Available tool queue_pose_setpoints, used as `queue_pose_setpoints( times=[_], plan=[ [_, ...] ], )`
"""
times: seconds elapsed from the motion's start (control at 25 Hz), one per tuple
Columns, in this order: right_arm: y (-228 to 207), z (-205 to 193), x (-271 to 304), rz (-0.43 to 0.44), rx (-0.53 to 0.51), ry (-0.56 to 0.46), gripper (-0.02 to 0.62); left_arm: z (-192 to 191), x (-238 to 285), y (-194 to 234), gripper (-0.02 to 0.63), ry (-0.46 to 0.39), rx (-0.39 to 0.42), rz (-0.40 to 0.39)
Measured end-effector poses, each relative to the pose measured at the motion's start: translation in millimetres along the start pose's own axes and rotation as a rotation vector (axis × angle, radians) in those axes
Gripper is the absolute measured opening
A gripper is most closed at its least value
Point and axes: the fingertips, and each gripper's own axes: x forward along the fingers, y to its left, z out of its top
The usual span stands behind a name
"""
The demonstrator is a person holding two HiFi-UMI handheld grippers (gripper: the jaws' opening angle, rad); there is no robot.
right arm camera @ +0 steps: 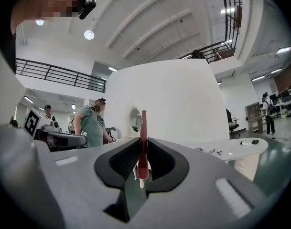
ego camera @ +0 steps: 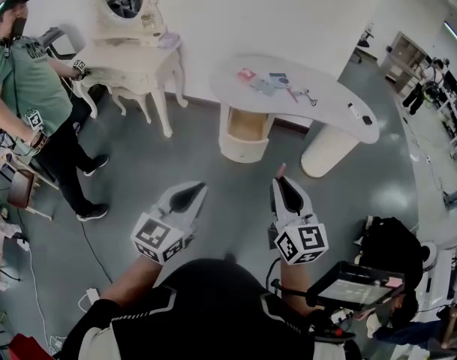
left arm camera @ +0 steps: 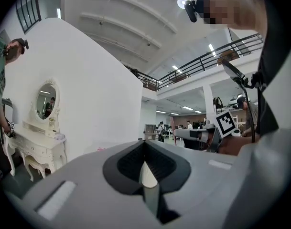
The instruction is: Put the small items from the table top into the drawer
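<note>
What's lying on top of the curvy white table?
On the curvy white table lie a pink item, a blue-grey one, a small black one and other bits too small to name. Nothing covers the top.

On table [ego camera: 333, 105], small items [ego camera: 277, 81] too small to identify; red item [right arm camera: 143, 142] unidentifiable.

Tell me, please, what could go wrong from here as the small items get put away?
The right gripper pinches a thin red stick, and much of the stick juts past the tips, so it may tilt or slip out while carried. A cable lies on the floor at the left, which is a possible trip hazard. The small black item sits close to the end of the table and could be knocked off.
</note>
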Motion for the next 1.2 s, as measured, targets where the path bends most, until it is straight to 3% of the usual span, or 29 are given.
queue_pose_setpoints(
  times=[0.36,0.64,0.8,1.2],
  plan=[
    [-65.4,2.2,13.5,0.036,0.007,-0.012,0.052,2.4,65.7,-16.0,0.0,0.012,0.017,0.014],
    [-80.7,-0.2,29.9,0.065,0.016,-0.007,0.052,1.5,82.3,-6.6,0.0,0.035,0.015,0.038],
    [-83.5,-3.9,47.6,0.079,0.013,0.003,0.052,-1.0,94.0,8.0,0.0,0.04,0.007,0.032],
    [-93.8,2.6,110.7,0.01,-0.002,0.022,0.052,3.8,136.3,77.8,0.0,0.017,-0.006,-0.032]
  ],
)
